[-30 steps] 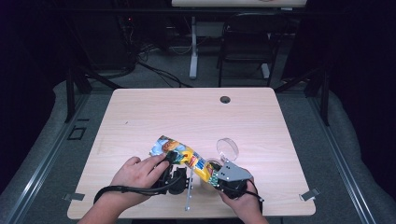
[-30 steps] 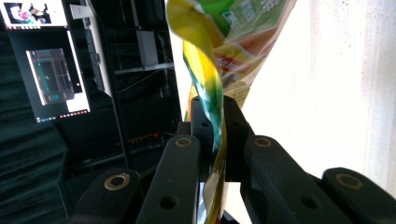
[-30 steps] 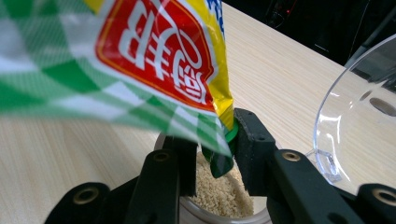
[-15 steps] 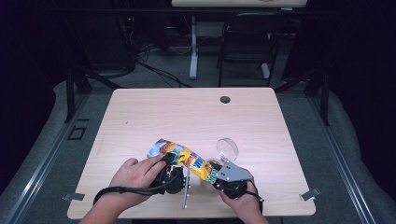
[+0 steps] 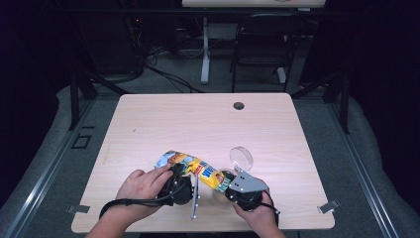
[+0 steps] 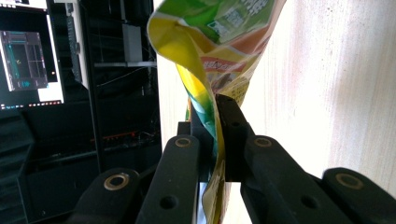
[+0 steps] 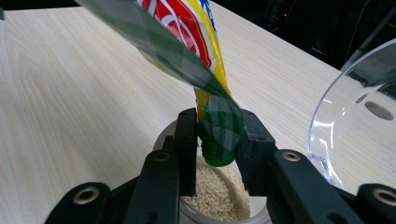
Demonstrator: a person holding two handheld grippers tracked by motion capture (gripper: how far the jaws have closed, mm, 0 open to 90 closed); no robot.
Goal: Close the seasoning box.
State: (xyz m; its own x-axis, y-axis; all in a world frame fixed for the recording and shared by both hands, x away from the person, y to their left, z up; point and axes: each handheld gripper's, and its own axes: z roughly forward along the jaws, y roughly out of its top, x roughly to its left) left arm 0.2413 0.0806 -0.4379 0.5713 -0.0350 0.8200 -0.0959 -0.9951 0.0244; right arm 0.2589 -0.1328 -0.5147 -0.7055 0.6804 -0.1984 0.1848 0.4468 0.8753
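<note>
A yellow, green and red snack bag [image 5: 190,166] hangs between my two grippers near the table's front edge. My left gripper [image 5: 181,184] is shut on one edge of the bag [image 6: 219,28], its jaws pinching the folded foil [image 6: 217,135]. My right gripper [image 5: 232,187] is shut on the bag's green corner [image 7: 219,135]. That corner points down into a small open jar [image 7: 219,198] half full of pale grains. Under the right gripper, the jar [image 5: 218,194] is mostly hidden in the high view.
A clear round lid [image 5: 241,157] lies on the wooden table [image 5: 198,124] just behind the right gripper; its curved rim [image 7: 355,112] stands close on the right. A dark cable hole [image 5: 239,105] sits near the far edge. Chairs and desk legs stand beyond the table.
The left hand and its gripper have edged slightly to the left. The bag, the jar and the right gripper have held still.
</note>
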